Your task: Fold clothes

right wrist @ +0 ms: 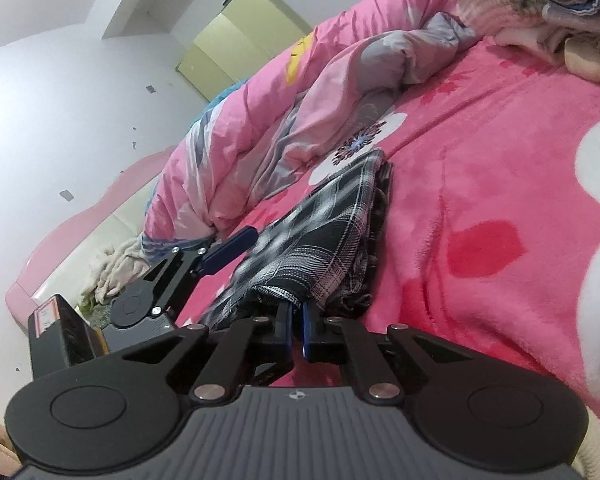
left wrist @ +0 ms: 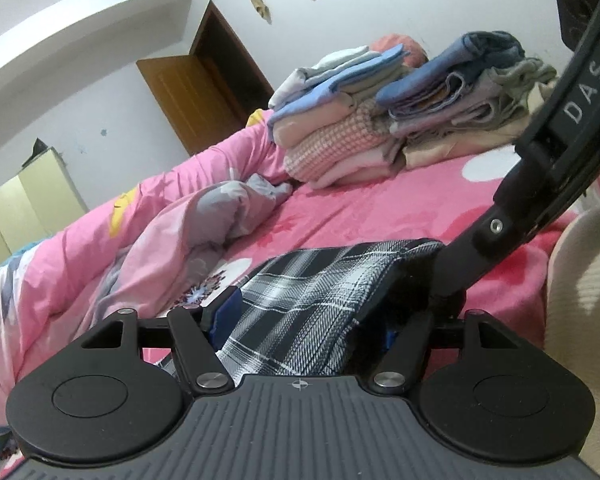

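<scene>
Item: black-and-white plaid folded garment (right wrist: pixel 320 236) on pink fleece bedspread (right wrist: pixel 480 200). My right gripper (right wrist: pixel 296 320) pinches its edge; my left gripper (left wrist: pixel 300 320) stands spread around it.

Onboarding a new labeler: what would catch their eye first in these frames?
The black-and-white plaid garment lies folded on the hot-pink blanket, close in front of both cameras. The right gripper is shut on its near edge, and the left gripper straddles it with jaws wide. Behind, two stacks of folded clothes sit at the far side of the bed, beside a rumpled pink quilt.
</scene>
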